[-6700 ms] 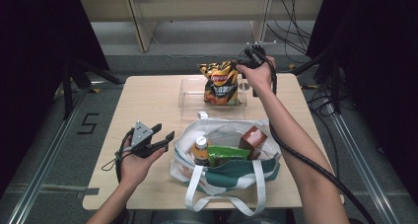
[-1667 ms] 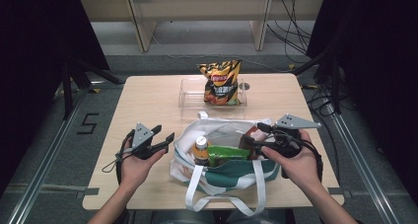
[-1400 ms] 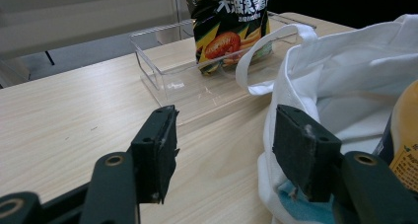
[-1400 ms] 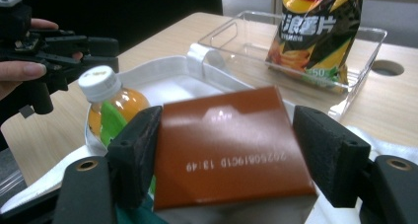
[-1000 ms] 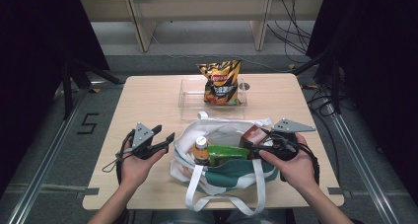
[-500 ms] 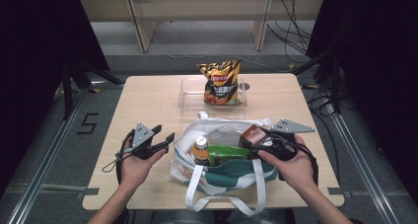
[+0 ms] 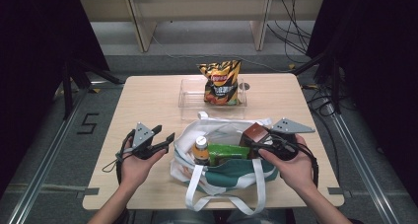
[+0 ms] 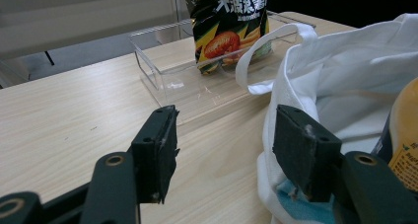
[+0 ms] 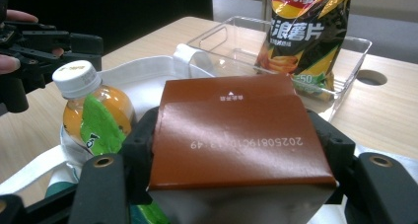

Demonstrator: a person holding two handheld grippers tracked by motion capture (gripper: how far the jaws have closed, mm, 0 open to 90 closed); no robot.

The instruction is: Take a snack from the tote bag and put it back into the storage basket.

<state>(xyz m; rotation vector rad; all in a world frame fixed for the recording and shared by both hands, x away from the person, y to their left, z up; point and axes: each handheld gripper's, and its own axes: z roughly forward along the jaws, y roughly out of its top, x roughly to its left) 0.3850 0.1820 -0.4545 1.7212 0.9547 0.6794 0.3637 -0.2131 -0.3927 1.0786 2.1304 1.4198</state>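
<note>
we have the right gripper (image 9: 236, 184) with its jaws just closing onto the brown carton (image 9: 236, 135) standing in the tote bag (image 7: 222, 167) beside the orange bottle (image 9: 91, 110); grip squarely, lift straight up; left gripper (image 8: 222, 155) rests released.

My right gripper (image 9: 236, 150) has just been closing on the brown-topped carton (image 9: 236, 135), jaws against both sides; the white-capped orange juice bottle (image 9: 93, 115) stands just beside it.
</note>
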